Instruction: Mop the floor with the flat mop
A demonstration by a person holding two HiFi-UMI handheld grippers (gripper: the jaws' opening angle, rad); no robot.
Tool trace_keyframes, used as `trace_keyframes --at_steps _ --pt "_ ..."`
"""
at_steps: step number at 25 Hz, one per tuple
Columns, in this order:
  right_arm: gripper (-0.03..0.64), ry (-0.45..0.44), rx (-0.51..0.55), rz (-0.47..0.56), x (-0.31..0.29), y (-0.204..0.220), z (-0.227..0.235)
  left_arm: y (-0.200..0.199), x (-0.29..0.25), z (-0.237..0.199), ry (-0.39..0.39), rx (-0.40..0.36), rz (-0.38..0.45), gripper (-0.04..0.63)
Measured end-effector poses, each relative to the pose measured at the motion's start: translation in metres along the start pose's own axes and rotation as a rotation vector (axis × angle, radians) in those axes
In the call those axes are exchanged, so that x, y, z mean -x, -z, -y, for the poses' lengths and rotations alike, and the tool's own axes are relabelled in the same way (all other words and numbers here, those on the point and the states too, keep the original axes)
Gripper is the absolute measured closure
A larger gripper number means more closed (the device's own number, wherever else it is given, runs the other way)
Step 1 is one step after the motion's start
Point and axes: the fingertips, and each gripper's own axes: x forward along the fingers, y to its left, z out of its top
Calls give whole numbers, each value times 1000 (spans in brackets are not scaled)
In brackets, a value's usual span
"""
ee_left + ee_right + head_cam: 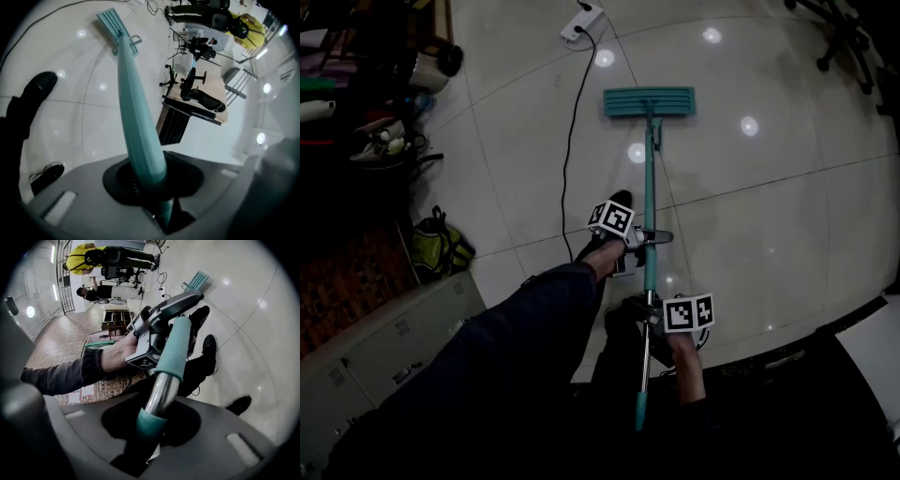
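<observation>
A flat mop with a teal head (649, 101) lies flat on the white tiled floor (769, 206), far ahead of me. Its teal and metal handle (649, 216) runs back toward my body. My left gripper (645, 240) is shut on the handle at mid length, where the teal shaft (136, 112) fills the left gripper view and leads to the mop head (115, 26). Lower down, my right gripper (649, 319) is shut on the handle's metal section (161, 390). The right gripper view also shows the left gripper (161, 317) and the mop head (197, 281) beyond.
A black cable (572, 131) runs from a white power strip (581, 21) toward my feet. Bags (439, 246) and clutter line the left wall beside a grey cabinet (384, 347). An office chair (848, 37) stands far right, and a desk (192, 110) with chairs is nearby.
</observation>
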Motion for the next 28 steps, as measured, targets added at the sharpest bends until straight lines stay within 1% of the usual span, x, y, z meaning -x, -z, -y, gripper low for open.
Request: trace_keyframes --at_steps 4,8,11,14,17,20,24,28 --pt "515 4 -28 -17 -1 85 14 81 -6 -34 12 59 25 474" --pt "511 -10 -56 -26 -3 154 29 149 -12 -72 -12 92 12 474" --pt "509 -14 -63 -28 -3 191 42 184 -20 -92 -25 99 -6 474" --pt "509 6 -54 -48 -3 218 55 209 -24 -108 -41 101 -30 474" --pt "509 15 -54 -61 -3 233 64 225 -28 -120 -61 100 -64 474" --pt "509 12 -60 -51 -6 236 68 228 -29 -127 -76 98 -78 474" --pt "509 -11 -80 -22 -9 223 63 216 -27 -123 -75 105 -65 474" --pt "509 -25 -97 -4 -10 195 54 191 -24 -113 -68 108 -49 474"
